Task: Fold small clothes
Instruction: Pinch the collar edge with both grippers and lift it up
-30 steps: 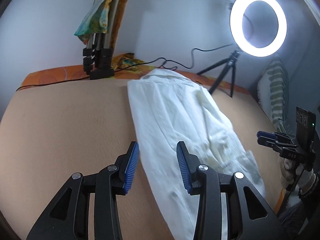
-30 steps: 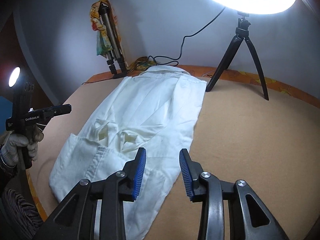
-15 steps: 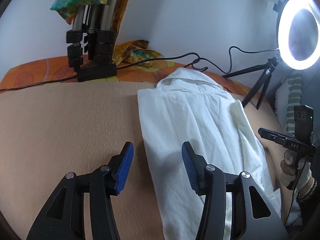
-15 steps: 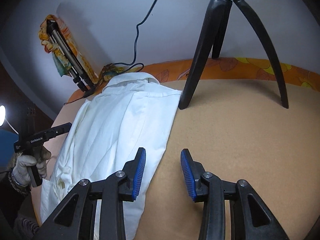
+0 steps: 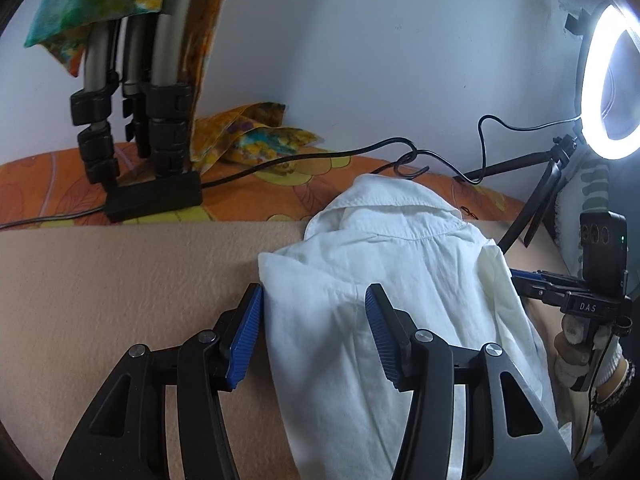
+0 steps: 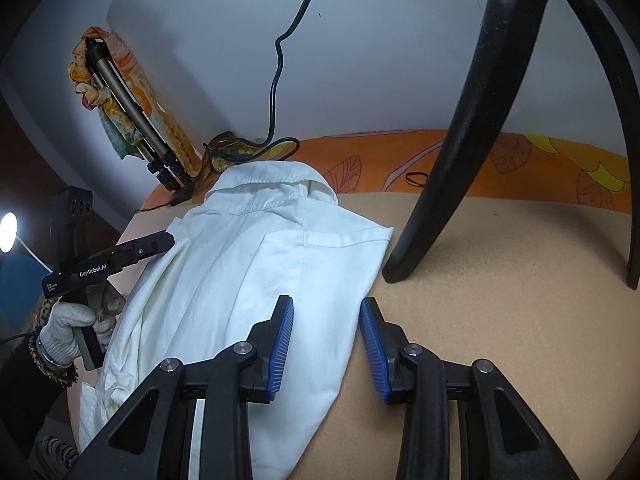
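A white collared shirt [image 5: 400, 280] lies lengthwise on a tan blanket [image 5: 100, 280], collar at the far end, sides folded in. My left gripper [image 5: 314, 292] is open, its blue pads astride the shirt's left shoulder edge without pressing it. In the right wrist view the same shirt [image 6: 248, 264] fills the left half. There my right gripper [image 6: 326, 302] is open over the shirt's right edge, one pad above the cloth and one above the blanket. Each gripper shows in the other's view, held in a gloved hand: the right gripper [image 5: 536, 280] and the left gripper [image 6: 160, 240].
A ring light [image 5: 608, 88] stands on a small tripod whose black leg [image 6: 460, 160] lands just beyond the shirt's right shoulder. A folded tripod [image 5: 156, 120] with colourful cloth [image 5: 248, 136] leans at the wall. A black cable [image 5: 320, 156] crosses the orange sheet behind the collar.
Both grippers have moved forward along the shirt's sides toward the collar end and a little lower. The left jaws have spread wider.
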Demonstrator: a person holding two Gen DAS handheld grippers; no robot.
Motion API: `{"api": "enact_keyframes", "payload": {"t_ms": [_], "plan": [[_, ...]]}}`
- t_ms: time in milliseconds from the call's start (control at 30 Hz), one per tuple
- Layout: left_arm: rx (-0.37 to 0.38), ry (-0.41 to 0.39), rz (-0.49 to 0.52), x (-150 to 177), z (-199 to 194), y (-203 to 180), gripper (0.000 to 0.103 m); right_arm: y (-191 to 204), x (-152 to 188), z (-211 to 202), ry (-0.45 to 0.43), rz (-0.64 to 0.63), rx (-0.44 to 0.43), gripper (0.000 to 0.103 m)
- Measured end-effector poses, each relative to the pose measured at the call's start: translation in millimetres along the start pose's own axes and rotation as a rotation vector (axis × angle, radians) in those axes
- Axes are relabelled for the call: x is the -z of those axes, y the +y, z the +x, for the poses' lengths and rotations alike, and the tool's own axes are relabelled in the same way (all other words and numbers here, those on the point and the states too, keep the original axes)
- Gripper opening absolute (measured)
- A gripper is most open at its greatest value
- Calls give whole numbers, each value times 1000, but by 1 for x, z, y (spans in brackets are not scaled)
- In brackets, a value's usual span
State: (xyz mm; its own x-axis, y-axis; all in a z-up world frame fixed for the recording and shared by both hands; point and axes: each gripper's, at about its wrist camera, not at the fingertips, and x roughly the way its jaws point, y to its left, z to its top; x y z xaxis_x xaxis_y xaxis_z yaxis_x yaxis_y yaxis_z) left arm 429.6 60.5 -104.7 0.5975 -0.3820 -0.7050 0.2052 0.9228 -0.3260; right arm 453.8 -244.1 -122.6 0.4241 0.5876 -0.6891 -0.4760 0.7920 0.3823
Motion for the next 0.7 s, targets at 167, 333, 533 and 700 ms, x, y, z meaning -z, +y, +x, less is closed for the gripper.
{"api": "enact_keyframes", "payload": {"t_ms": [167,333,533,700], "plan": [[38,8,-8,-7,7,-1,44,3,-6,7,-3,9,-1,31],[78,25,-49,-9,12,2,6,7,-9,9,-15,13,15,6],[118,-27,-58,-9,-8,2,4,20,-10,-13,-74,0,24,0],[165,-72,-50,-11,-37,-7,4,35,-12,-45,-127,-14,-4,0]]}}
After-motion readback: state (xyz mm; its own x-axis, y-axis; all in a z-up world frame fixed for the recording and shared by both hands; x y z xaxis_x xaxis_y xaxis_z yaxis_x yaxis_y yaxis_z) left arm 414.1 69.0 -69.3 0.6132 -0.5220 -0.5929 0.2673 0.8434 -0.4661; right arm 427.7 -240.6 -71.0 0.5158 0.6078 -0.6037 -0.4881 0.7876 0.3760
